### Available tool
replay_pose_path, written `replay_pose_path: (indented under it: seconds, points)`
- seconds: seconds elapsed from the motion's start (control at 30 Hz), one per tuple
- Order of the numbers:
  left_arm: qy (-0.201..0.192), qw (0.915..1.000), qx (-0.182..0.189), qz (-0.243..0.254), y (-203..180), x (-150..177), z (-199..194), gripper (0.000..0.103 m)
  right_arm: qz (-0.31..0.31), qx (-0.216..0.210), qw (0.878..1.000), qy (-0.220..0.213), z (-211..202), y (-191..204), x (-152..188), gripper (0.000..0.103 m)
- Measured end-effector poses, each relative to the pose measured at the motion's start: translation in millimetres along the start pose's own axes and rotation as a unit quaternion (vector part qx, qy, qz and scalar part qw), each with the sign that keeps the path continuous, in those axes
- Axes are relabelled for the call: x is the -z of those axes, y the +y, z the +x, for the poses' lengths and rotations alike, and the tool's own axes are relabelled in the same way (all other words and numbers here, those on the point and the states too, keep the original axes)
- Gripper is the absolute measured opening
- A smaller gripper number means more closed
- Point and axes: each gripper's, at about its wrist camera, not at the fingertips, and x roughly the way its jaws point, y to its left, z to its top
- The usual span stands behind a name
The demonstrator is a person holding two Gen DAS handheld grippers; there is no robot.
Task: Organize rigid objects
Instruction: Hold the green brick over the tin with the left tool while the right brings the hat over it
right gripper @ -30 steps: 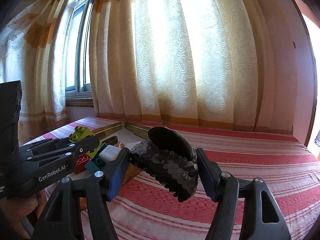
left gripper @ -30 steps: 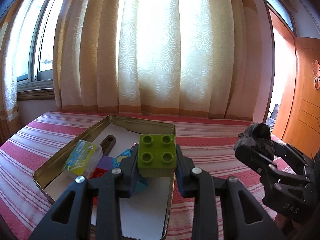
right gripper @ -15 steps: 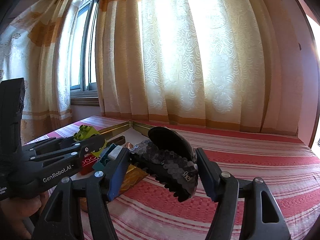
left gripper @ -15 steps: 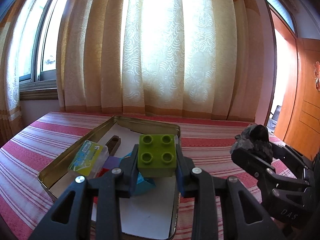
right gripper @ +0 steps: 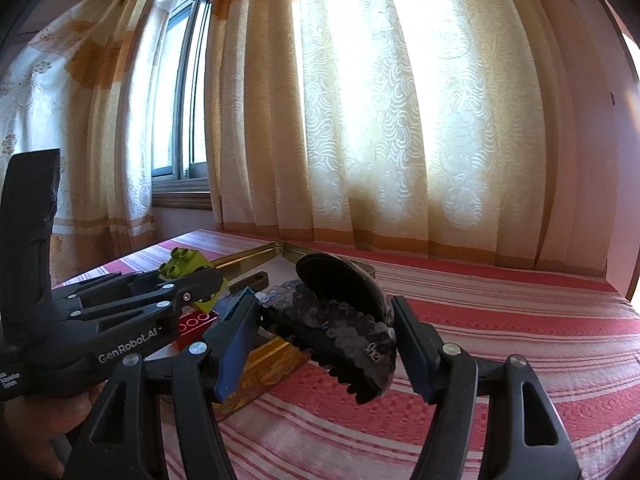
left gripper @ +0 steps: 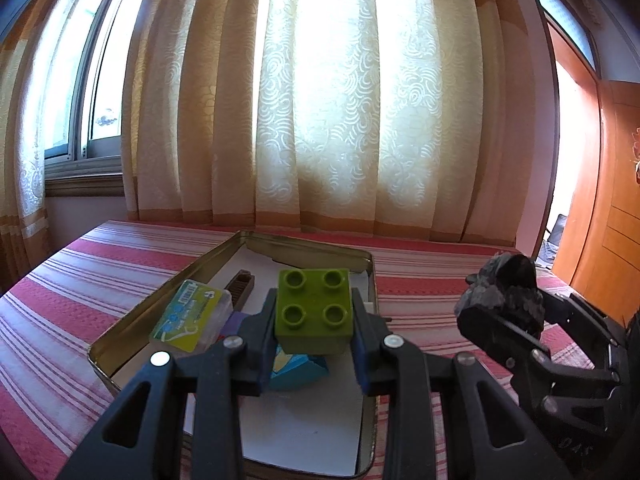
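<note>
Two clenched grips: left hand-held gripper [left gripper: 314, 320] round studded green plastic brick [left gripper: 313, 311]; right hand-held gripper [right gripper: 326, 330] round sequinned black clip [right gripper: 340, 324]

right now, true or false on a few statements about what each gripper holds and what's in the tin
1. The left gripper is clamped on a green brick. True.
2. The right gripper holds a red brick. False: it holds a black sequined hair clip.
3. The tin sits on a red striped cloth. True.
4. The tin is empty. False: a clear yellow-labelled box and a brown piece lie in it, among others.
5. The curtains are drawn. True.
</note>
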Motion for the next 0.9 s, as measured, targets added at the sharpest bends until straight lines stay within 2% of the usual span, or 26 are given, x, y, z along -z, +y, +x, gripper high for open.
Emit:
replay_pose_path:
  seconds: [0.9]
  points:
    - [0.001, 0.9998, -0.017, -0.007, 22, -2, -1, 0.031, -0.010, -0.024, 1.000, 0.002, 13, 20, -4, 0.068]
